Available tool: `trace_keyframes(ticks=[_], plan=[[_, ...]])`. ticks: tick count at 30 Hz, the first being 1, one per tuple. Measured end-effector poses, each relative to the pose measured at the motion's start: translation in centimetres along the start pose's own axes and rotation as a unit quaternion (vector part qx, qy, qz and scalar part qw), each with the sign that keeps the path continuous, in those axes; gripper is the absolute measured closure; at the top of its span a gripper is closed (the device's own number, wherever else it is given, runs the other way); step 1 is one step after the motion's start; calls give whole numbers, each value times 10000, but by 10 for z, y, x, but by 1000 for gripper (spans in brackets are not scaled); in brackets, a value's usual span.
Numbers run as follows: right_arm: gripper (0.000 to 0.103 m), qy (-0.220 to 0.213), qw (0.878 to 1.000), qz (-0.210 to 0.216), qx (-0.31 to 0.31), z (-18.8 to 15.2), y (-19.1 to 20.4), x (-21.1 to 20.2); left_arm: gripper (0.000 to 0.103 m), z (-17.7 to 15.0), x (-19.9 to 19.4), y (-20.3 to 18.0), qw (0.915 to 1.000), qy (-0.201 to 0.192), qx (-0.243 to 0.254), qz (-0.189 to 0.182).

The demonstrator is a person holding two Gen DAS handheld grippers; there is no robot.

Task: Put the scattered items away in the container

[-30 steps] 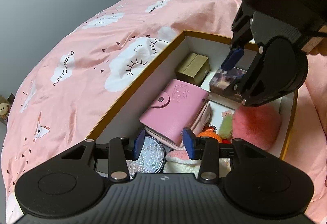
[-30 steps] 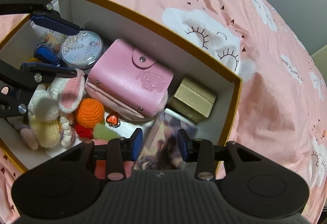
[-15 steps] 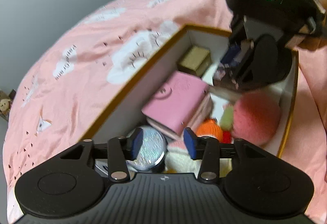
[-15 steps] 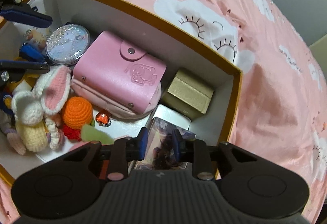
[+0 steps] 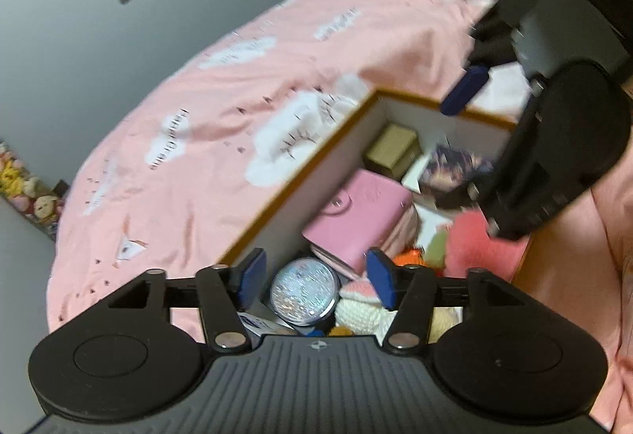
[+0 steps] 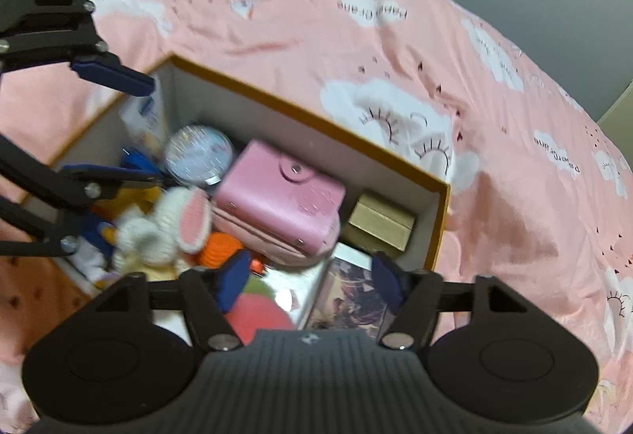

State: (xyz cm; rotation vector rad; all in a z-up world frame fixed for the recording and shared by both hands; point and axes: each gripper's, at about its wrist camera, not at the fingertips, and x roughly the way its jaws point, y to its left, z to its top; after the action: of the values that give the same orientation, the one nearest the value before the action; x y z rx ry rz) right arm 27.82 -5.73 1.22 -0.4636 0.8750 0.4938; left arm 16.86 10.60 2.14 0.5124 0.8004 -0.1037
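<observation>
Pink cloud bedspread (image 6: pixel 395 50), box (image 6: pixel 308 117) on it holds everything visible: wallet (image 6: pixel 281 204), glitter compact (image 5: pixel 304 290), photo card (image 6: pixel 348 299). Both claws, left (image 5: pixel 314 279) and right (image 6: pixel 310 281), just opened, empty. Risk: soft bed, a rim knock tips the box

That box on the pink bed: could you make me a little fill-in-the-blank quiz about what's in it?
1. The wallet with the snap flap is coloured ____.
2. The glittery compact has a ____ outline.
3. The small gold carton sits in a ____ of the box.
4. The crocheted ball beside the bunny is ____.

Missing words: pink; round; corner; orange
</observation>
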Motion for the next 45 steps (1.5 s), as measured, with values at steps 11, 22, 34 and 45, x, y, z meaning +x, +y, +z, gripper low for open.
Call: trace_keyframes(ticks=[11, 22, 34, 45], plan=[[8, -1112, 9916, -87, 653, -17, -3, -72, 24, 17, -63, 11, 9899, -693, -1179, 382], [2, -2071, 9644, -206, 1634, -44, -5, -114, 10, 16, -103, 14, 9633, -1134, -2296, 807], [1, -2068, 9544, -192, 2144, -84, 19, -80, 10, -34, -61, -9, 9254, -562, -3643, 884], [1, -1978, 9495, -258, 2423, -106, 26, -53, 10, -63, -29, -27, 9233, -172, -3747, 823]])
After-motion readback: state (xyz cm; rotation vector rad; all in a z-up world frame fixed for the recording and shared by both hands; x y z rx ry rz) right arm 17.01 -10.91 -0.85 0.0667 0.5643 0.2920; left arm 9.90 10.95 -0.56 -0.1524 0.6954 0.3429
